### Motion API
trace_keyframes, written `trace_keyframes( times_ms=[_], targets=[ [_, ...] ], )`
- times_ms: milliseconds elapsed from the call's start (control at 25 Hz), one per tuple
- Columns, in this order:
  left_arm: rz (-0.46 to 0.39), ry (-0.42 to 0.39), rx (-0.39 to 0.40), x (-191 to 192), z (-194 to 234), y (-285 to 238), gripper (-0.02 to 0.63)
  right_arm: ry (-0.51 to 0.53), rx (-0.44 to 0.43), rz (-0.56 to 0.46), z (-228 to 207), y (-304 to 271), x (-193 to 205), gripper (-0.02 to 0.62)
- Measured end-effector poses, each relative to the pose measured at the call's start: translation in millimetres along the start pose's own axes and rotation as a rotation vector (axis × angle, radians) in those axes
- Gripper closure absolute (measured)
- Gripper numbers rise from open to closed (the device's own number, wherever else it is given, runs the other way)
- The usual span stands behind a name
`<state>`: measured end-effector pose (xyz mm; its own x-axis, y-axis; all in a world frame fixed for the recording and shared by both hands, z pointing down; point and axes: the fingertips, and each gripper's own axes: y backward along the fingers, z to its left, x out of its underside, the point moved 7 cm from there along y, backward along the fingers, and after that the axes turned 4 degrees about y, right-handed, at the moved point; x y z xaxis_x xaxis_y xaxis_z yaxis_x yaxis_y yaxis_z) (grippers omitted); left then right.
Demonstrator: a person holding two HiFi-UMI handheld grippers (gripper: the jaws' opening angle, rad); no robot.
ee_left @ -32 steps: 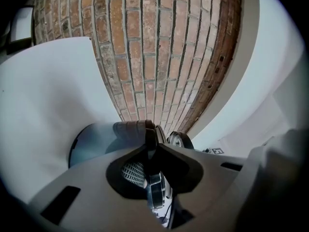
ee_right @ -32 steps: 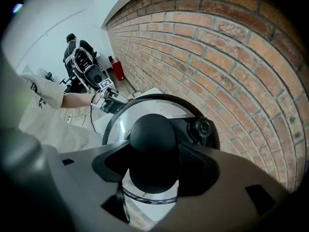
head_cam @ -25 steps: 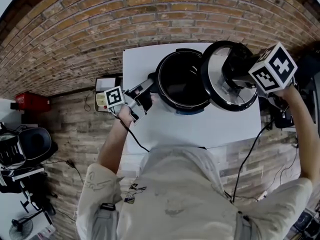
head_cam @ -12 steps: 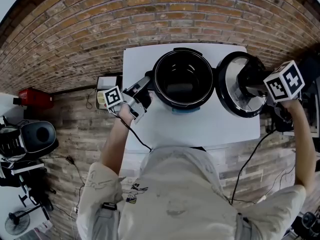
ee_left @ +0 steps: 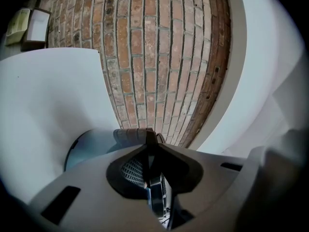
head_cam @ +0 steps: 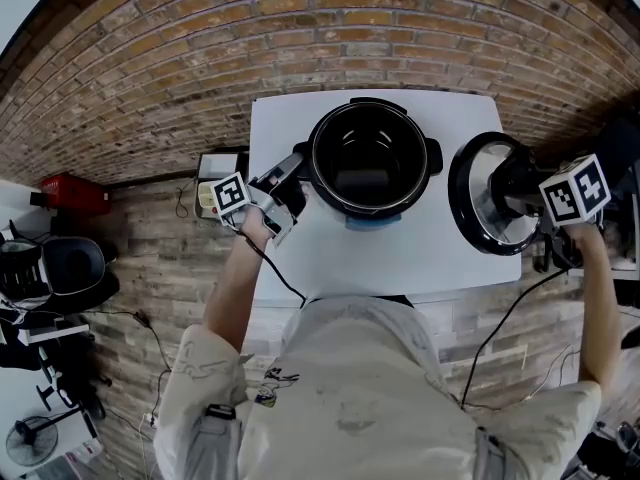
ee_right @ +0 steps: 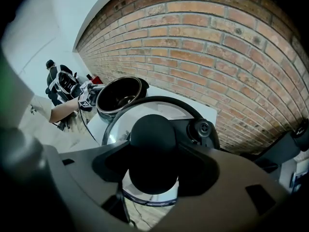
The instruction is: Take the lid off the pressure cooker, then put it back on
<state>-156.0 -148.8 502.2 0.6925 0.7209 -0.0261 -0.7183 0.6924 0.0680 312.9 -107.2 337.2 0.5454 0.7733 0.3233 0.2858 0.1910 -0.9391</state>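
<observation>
One white table (head_cam: 400, 258) fills the middle of the head view, its far edge pushed against a brick wall (head_cam: 300, 28) and a plank-patterned floor (head_cam: 150, 268) showing on both sides of it. On the far half of the tabletop stands the pressure cooker (head_cam: 330, 200), uncovered, its dark inner pot open to the camera. The left gripper (head_cam: 292, 173) reaches in level from the table's left edge, and its jaws are clamped on the cooker's side handle (head_cam: 303, 158); in the left gripper view the thin dark handle sits pinched between the two pads. The lid (head_cam: 478, 213) is off the pot and well to its right, over the table's right edge, tilted so that its shiny underside faces the cooker. The right gripper (head_cam: 520, 196) holds it from above, jaws closed around the round black knob (ee_right: 152, 139) on the lid's top, which fills the gap between them in the right gripper view. A black cable (head_cam: 275, 273) trails from the left gripper across the table's near corner. Off to the left, a red thing (head_cam: 68, 193) lies on the floor near the foot of the wall.
</observation>
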Motion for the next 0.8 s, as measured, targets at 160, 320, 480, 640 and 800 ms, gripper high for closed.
trace_keyframes(
  times_ms=[160, 320, 480, 640, 800],
  targets=[
    [-0.003, -0.001, 0.0, -0.6, -1.0, -0.2, 0.538, -0.015, 0.033, 0.006, -6.4, -7.0, 15.3, 0.302],
    [-0.003, 0.001, 0.005, 0.3, -0.8, 0.2, 0.538, -0.031, 0.028, 0.038, -5.2, -28.3, 31.7, 0.303],
    [0.0, 0.0, 0.004, -0.1, -0.2, -0.1, 0.538, -0.013, 0.019, 0.074, 4.2, -56.0, 41.1, 0.303],
    [-0.003, 0.003, 0.008, -0.3, -1.5, -0.8, 0.538, 0.008, -0.001, 0.089, 14.6, -80.9, 41.2, 0.302],
    [-0.001, 0.001, 0.005, -0.2, -0.8, -1.0, 0.538, 0.03, -0.01, 0.117, 24.3, -105.3, 43.1, 0.302]
  ],
)
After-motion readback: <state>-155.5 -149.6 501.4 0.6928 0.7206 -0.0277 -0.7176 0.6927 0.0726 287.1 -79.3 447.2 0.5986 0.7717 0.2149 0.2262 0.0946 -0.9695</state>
